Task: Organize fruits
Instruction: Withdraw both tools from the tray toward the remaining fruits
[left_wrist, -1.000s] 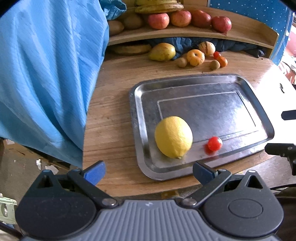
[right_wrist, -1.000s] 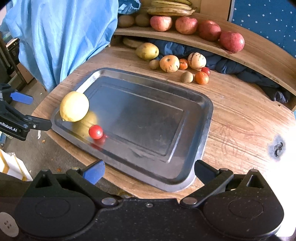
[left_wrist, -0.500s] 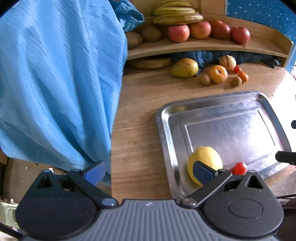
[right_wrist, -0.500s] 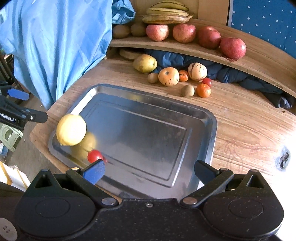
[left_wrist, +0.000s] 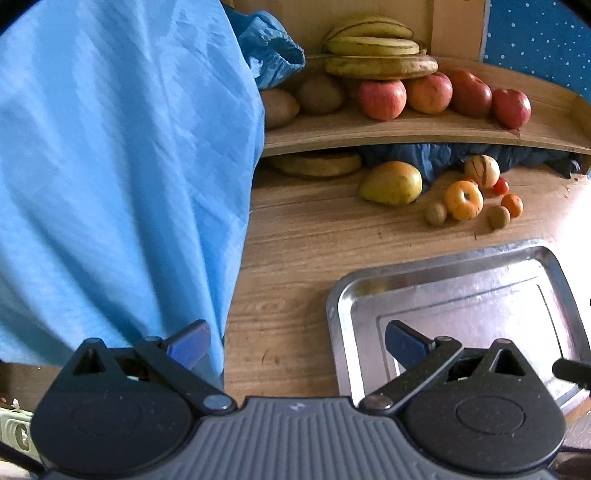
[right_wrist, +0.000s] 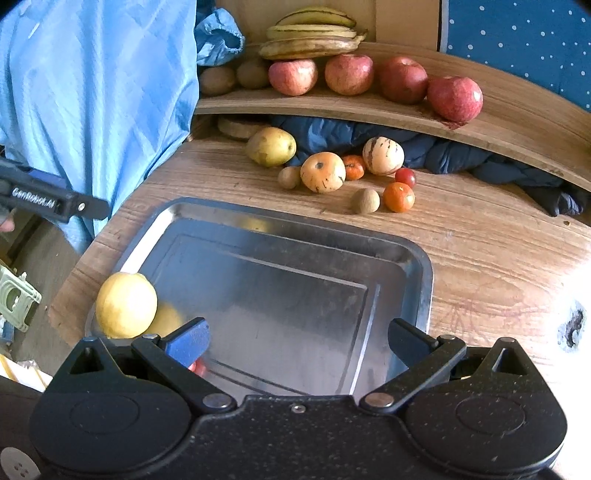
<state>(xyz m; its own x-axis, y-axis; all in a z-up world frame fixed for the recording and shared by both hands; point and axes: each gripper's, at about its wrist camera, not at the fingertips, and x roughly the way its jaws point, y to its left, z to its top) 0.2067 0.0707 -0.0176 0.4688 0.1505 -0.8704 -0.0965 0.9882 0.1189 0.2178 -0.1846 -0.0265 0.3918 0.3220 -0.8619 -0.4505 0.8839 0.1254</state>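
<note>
Lemon (right_wrist: 125, 304) on tray (right_wrist: 417, 258); both claws gaping, empty

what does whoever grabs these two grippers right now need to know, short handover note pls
Left gripper: open, empty, over the table edge beside the tray's left end.
Right gripper: open, empty, over the tray's near side.
Done: lemon in the tray's near-left corner; a small red fruit also in the tray, mostly hidden behind the right gripper's finger.
Left: the loose pile on the table by the shelf, including the mango, the orange round fruit, the striped melon and several small fruits. Apples and bananas sit on the shelf.
</note>
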